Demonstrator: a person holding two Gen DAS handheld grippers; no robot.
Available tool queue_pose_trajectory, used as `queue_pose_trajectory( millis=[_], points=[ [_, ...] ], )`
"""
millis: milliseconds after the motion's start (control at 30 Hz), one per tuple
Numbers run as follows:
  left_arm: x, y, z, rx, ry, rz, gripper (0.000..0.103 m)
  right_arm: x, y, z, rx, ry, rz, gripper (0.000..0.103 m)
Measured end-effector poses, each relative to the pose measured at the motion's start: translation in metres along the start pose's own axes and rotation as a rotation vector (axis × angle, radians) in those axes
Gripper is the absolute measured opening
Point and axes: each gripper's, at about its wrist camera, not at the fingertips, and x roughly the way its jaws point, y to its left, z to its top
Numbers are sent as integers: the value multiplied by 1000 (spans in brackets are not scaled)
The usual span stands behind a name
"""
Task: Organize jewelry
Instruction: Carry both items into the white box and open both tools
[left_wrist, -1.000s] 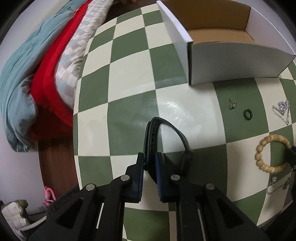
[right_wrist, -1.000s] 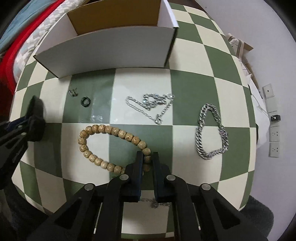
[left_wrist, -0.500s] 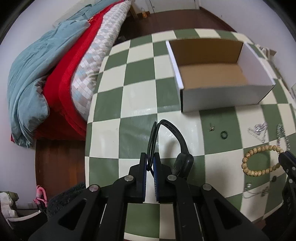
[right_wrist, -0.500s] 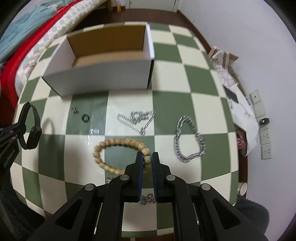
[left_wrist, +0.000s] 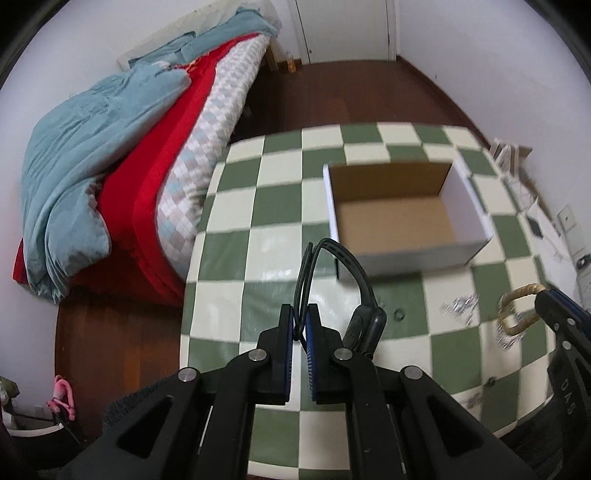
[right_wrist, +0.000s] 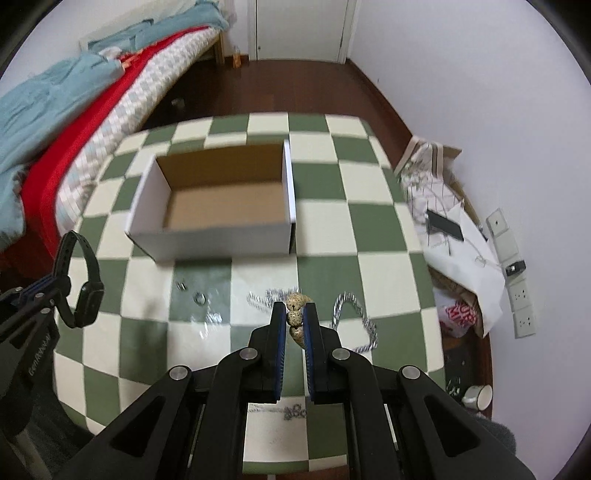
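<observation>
— Two grips? Left wrist view first.
— Left gripper (left_wrist: 300, 325), lower centre, pinched the black wristband (left_wrist: 364, 291)'s strap.
— Right wrist view?
— Right gripper (right_wrist: 294, 321) clamped the bead bracelet (right_wrist: 295, 314), mid-frame. Carrying step; next probably needed both over the open box (right_wrist: 221, 236), above.

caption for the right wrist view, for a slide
Right gripper lifts a beaded bracelet above the checkered table, empty cardboard box ahead.

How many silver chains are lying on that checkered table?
3: a tangled chain behind the right tongs, a thick looped chain right of them, another beneath. More may be hidden.
</observation>
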Motion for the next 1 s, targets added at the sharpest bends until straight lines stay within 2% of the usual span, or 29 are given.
queue_pose_trajectory(
  millis=[300,467,733,833,1000],
  points=[
    [-20,-3,57,-41,-88,-12,4,-40,2,59,-21,-131,4,10],
    [-5,-8,90,-46,-83,-12,4,-37,9,95,-34,-160,8,10],
    [47,-8,123,-75,7,-42,4,14,14,139,-30,-106,56,10],
    [65,-10,130,-80,51,-71,4,33,15,147,-28,-74,84,10],
    [91,-13,136,-105,136,-165,4,62,18,158,-27,-26,120,10]
  ],
)
